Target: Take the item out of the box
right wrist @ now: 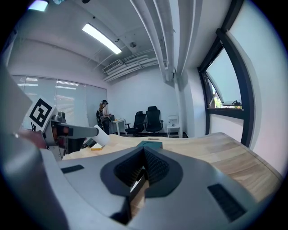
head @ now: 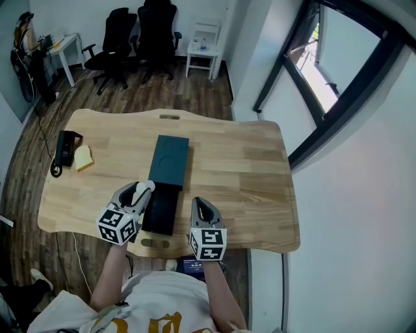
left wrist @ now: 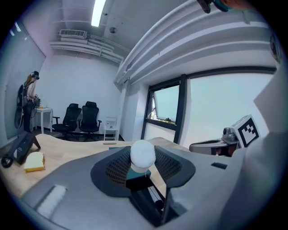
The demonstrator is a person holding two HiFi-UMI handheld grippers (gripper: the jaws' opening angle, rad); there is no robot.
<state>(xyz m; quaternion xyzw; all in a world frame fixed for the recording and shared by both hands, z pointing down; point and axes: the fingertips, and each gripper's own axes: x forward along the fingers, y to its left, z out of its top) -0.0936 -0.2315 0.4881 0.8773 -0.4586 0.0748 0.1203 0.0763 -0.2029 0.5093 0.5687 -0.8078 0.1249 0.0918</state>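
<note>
Left gripper [head: 142, 190], at lower left of the head view, clamps a white round item [left wrist: 142, 153] over the near end of the dark box [head: 168, 170], mid-frame on the wooden table [head: 247, 162]. Right gripper [head: 200, 205], lower centre, has its 2 jaws together, empty.

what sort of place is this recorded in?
Probably an office: black swivel chairs and a white desk at the back, a wooden table in front, a strip ceiling light.
</note>
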